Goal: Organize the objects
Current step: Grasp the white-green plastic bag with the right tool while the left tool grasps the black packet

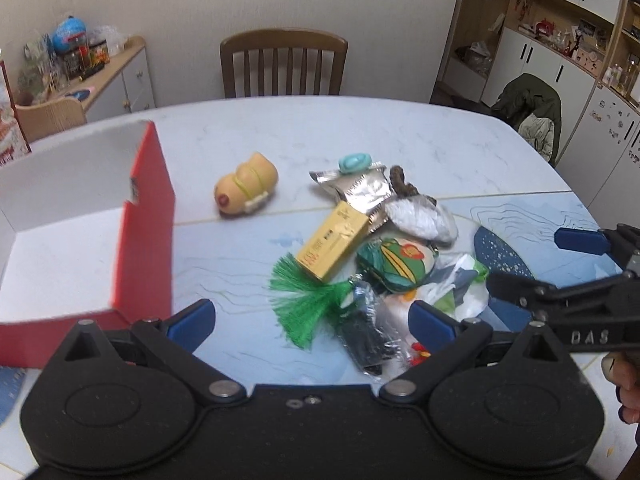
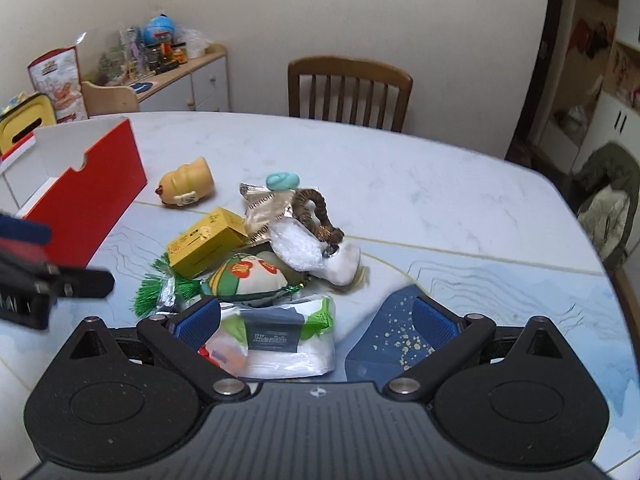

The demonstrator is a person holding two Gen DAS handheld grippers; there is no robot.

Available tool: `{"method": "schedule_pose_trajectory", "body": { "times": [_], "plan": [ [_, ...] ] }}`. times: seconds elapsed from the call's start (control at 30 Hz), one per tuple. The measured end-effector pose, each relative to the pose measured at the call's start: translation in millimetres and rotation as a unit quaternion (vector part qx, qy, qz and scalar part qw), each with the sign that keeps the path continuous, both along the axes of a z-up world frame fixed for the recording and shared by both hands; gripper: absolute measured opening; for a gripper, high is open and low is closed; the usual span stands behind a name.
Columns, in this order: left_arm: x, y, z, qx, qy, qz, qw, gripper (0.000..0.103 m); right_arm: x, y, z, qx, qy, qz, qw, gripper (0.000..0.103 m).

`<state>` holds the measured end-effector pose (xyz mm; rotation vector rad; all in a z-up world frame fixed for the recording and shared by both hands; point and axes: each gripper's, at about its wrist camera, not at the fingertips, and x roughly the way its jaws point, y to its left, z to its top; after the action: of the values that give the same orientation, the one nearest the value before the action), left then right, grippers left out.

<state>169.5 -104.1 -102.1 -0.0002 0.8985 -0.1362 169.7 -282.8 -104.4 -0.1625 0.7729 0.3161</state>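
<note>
Red-sided and white inside, the open box (image 1: 140,220) stands at your left on the desk (image 1: 360,136), with the yellow toy (image 1: 246,188) just beside it. Both your left hand-held gripper (image 1: 312,320) and right hand-held gripper (image 2: 316,320) are spread wide and hold nothing, hovering over the near edge of the clutter pile (image 2: 260,248). Bare desk stretches beyond the pile to the far rim.

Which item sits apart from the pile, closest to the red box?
The tan squishy toy. It lies alone on the table between the red box and the heap; the yellow carton and the others overlap one another.
</note>
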Motion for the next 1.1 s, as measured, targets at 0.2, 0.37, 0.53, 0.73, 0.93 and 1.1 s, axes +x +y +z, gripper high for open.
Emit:
{"method": "schedule_pose_trajectory", "body": {
  "times": [0.2,0.37,0.53,0.73,0.93,1.1],
  "plan": [
    [7.9,-23.9,-19.9,0.014,0.020,-0.018,0.9995,0.103,25.7,0.0,-12.1,0.007,0.029,-0.031,0.999,0.101],
    [15.7,-28.5,-32.6,0.014,0.040,-0.012,0.9990,0.101,34.7,2.2,-24.9,0.007,0.050,-0.038,0.998,0.097],
    [20.3,-31.4,-39.1,0.008,0.051,-0.015,0.9985,0.095,40.7,0.5,-33.3,0.023,0.073,-0.037,0.996,0.092],
    [23.7,-30.6,-46.8,-0.012,0.069,-0.016,0.9974,0.082,48.7,-2.7,-49.0,0.060,0.112,-0.031,0.991,0.078],
    [25.0,-25.4,-51.7,-0.044,0.087,-0.015,0.9951,0.061,51.4,-4.4,-54.7,0.099,0.132,-0.022,0.986,0.052],
    [25.7,-22.6,-54.0,-0.060,0.093,-0.015,0.9938,0.047,51.0,-2.6,-60.9,0.087,0.138,-0.010,0.986,0.030]
  ]
}}
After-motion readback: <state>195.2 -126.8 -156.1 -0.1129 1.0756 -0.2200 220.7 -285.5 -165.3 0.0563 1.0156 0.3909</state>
